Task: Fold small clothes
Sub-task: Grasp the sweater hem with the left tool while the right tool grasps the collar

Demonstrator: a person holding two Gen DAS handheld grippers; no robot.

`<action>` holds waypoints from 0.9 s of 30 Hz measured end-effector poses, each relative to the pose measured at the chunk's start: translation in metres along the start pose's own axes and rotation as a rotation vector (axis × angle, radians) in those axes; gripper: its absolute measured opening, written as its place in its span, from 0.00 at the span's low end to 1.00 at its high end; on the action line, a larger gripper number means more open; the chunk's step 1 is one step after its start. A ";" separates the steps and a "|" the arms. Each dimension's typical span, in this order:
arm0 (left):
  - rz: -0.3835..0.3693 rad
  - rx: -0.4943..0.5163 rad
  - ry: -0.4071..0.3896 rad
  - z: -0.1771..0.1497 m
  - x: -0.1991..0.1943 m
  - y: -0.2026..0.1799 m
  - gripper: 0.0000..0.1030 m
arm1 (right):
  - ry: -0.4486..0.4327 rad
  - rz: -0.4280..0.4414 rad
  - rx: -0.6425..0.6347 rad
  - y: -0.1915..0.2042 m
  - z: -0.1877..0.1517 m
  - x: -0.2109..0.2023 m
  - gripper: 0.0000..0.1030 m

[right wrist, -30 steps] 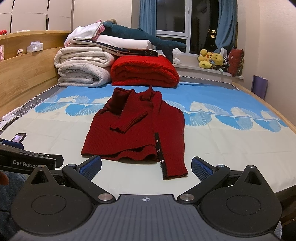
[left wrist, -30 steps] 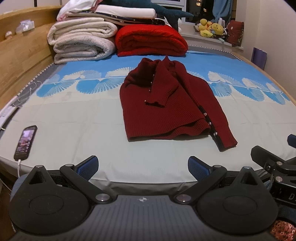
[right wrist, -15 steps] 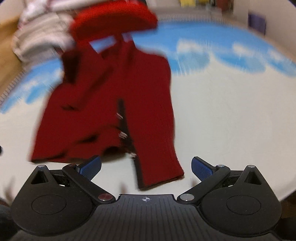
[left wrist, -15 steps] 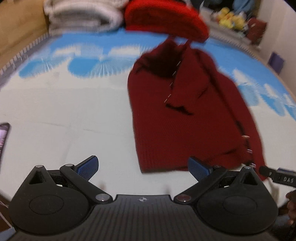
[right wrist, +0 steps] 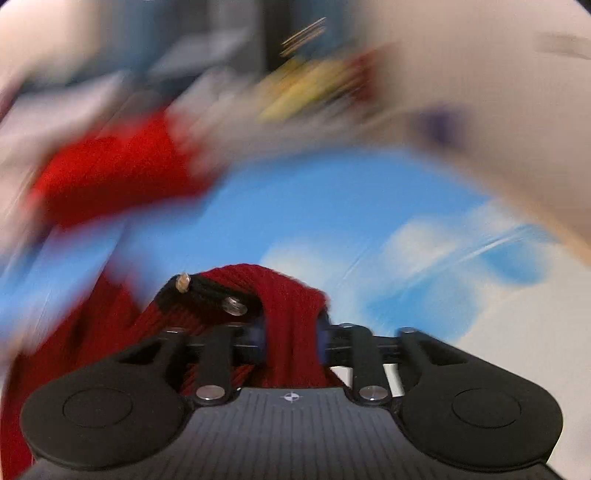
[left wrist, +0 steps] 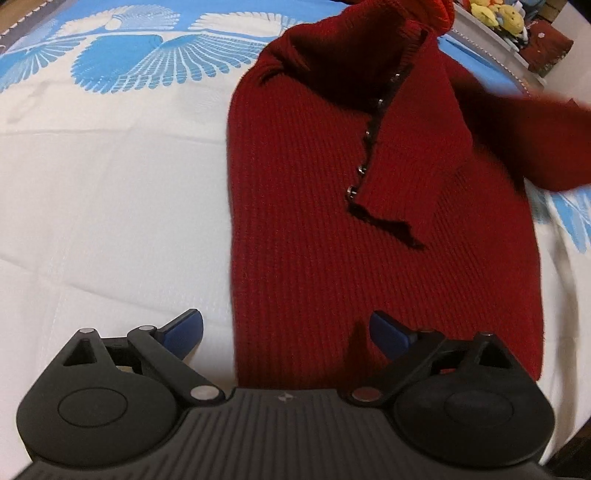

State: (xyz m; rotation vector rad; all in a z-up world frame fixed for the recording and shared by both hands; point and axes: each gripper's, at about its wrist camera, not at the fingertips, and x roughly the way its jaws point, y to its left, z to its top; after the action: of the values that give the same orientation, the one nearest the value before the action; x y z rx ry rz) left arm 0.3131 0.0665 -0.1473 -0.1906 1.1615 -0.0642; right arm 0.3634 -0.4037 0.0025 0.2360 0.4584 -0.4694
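Observation:
A dark red knit cardigan [left wrist: 314, 229] with a black button band lies on the bed. In the left wrist view my left gripper [left wrist: 286, 326] is open and hangs low over the near hem; the right blue pad [left wrist: 388, 328] is above the knit and the left pad is above bare sheet. One sleeve [left wrist: 535, 147] is lifted and blurred at the right. In the right wrist view my right gripper [right wrist: 290, 343] has its jaws closing, with the sleeve end [right wrist: 291, 314] and its black buttoned cuff bunched between the pads, which press on it.
The white and blue patterned bedsheet [left wrist: 110, 184] spreads to the left of the cardigan. A bright red folded blanket [right wrist: 110, 177] lies at the head of the bed, blurred. Plush toys [left wrist: 495, 16] sit on a ledge at the far right.
My left gripper came closer and lower, now over the cardigan's near hem. My right gripper closed on the sleeve end and swung it up off the bed; its view is smeared by motion.

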 end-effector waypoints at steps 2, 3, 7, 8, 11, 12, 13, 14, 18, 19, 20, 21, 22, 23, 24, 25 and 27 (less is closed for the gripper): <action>-0.006 -0.006 0.006 0.001 0.002 0.004 0.96 | -0.073 -0.054 0.005 -0.002 0.009 0.001 0.71; -0.011 -0.010 0.012 0.001 0.002 0.005 0.96 | -0.037 0.017 -0.033 -0.001 0.001 -0.001 0.83; -0.012 0.011 0.007 0.000 0.005 0.005 0.97 | 0.339 0.268 -0.134 -0.003 -0.098 -0.002 0.87; -0.008 0.024 0.004 0.001 0.006 0.003 0.97 | 0.449 0.309 -0.134 -0.003 -0.127 0.001 0.86; -0.041 0.083 -0.002 -0.002 0.006 -0.005 0.92 | 0.637 0.363 -0.091 -0.005 -0.201 0.003 0.89; -0.050 0.105 -0.021 -0.003 0.004 -0.008 0.74 | 0.520 0.366 -0.176 0.004 -0.212 -0.015 0.86; -0.038 0.136 -0.055 -0.005 0.000 -0.012 0.38 | 0.528 0.398 -0.311 0.020 -0.220 -0.025 0.70; -0.033 0.147 -0.076 -0.005 -0.001 -0.012 0.23 | 0.500 0.440 -0.404 0.032 -0.223 -0.037 0.44; -0.070 0.049 -0.117 0.000 -0.015 0.008 0.19 | 0.493 0.431 -0.266 0.020 -0.208 -0.055 0.16; -0.057 0.028 -0.136 0.002 -0.020 0.017 0.18 | 0.467 0.431 -0.222 0.008 -0.196 -0.057 0.16; -0.024 0.010 -0.159 0.003 -0.028 0.027 0.18 | 0.416 0.413 -0.186 -0.006 -0.182 -0.070 0.15; 0.020 -0.015 -0.180 0.005 -0.034 0.042 0.18 | 0.362 0.387 -0.159 -0.024 -0.169 -0.072 0.15; 0.040 -0.039 -0.184 0.007 -0.039 0.053 0.15 | 0.311 0.345 -0.132 -0.043 -0.158 -0.079 0.15; 0.007 -0.081 -0.165 0.007 -0.041 0.069 0.15 | 0.278 0.300 -0.091 -0.065 -0.150 -0.085 0.13; -0.024 -0.122 -0.151 0.005 -0.042 0.083 0.15 | 0.280 0.287 -0.040 -0.084 -0.143 -0.085 0.06; -0.026 -0.129 -0.133 0.001 -0.042 0.090 0.15 | 0.303 0.295 0.011 -0.104 -0.143 -0.086 0.06; -0.043 -0.084 -0.081 -0.008 -0.037 0.091 0.16 | 0.359 0.281 0.075 -0.125 -0.156 -0.086 0.06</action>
State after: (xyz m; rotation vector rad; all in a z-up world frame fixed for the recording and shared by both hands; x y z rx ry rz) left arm 0.2871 0.1602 -0.1336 -0.2901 1.0805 -0.0451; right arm 0.1772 -0.4293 -0.1074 0.4540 0.7469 -0.1668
